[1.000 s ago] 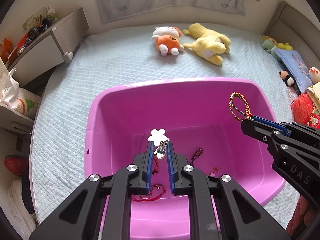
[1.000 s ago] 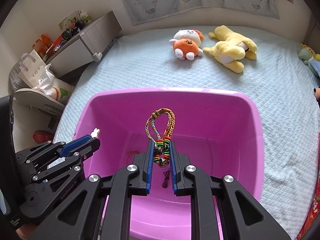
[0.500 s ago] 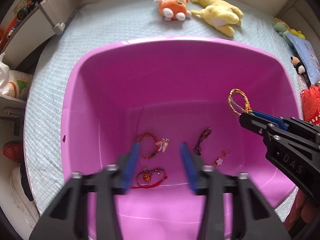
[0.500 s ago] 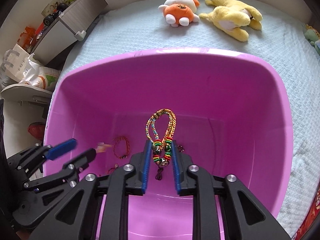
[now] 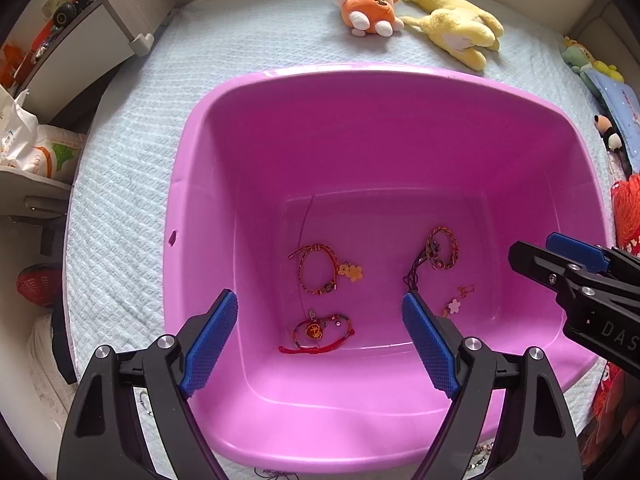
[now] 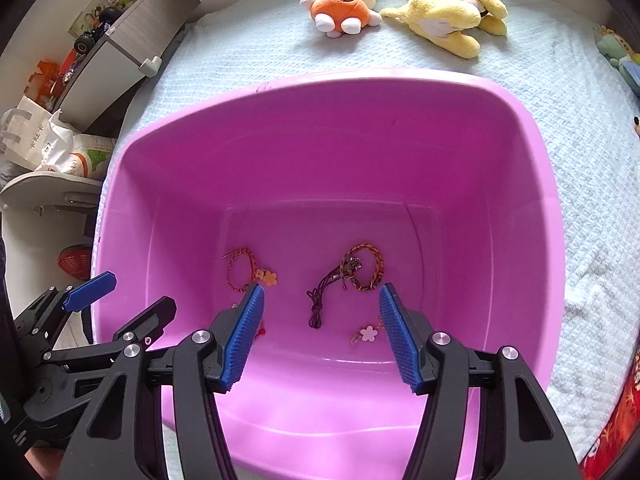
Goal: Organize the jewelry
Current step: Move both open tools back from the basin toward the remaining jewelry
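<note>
Pink tub (image 5: 400, 80): on the bed, bracelets (image 5: 318, 268) loose on its floor.
Left gripper (image 5: 320, 336): jaws opening, empty.
Right gripper (image 6: 320, 328): opening, empty.
Risk: cords lying close could tangle — bracelets may snag later.

White letters "DAS" stand on the right hand-held gripper (image 5: 532, 258) body.

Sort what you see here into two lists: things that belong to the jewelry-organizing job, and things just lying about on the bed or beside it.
Job:
- pink tub
- red-cord bracelet with flower charm
- braided multicolour bracelet
- red bracelet with round pendant
- small flower charm chain
- left gripper, jaws opening, empty
- right gripper, jaws opening, empty

Lying about:
- orange plush
- yellow plush
- white bag
</note>
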The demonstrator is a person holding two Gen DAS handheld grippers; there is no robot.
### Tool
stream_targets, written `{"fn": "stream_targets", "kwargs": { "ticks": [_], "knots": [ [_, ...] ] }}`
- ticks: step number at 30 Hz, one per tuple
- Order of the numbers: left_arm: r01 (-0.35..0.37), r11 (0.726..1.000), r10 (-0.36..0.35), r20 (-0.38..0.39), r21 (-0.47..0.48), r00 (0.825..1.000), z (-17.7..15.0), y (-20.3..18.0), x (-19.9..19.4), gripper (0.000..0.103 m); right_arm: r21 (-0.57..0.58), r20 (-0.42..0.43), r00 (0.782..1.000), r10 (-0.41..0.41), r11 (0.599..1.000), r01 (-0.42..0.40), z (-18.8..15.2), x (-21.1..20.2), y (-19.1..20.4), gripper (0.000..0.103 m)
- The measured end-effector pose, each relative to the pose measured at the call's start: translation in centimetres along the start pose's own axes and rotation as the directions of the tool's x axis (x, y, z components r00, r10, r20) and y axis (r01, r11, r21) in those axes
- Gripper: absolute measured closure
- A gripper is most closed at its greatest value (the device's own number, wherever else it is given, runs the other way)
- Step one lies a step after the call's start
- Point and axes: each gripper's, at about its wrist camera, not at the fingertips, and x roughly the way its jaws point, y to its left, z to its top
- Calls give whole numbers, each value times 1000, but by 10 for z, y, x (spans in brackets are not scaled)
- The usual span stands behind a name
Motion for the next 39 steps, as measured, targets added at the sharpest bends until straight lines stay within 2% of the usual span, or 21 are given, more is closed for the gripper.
{"fn": "stream_targets", "kwargs": {
  "ticks": [15,30,39],
  "knots": [
    [22,1000,-22,59,-5,998,-40,8,-66,20,-10,48,999,-12,1000,12,-52,-64,16,43],
    [49,998,-54,102,48,993,-120,9,-119,20,-22,109,994,-27,999,29,-135,-128,37,41],
    [72,996,-78,104,61,991,-171,12,-129,20,34,120,992,-48,998,45,-194,-147,33,40]
  ]
}}
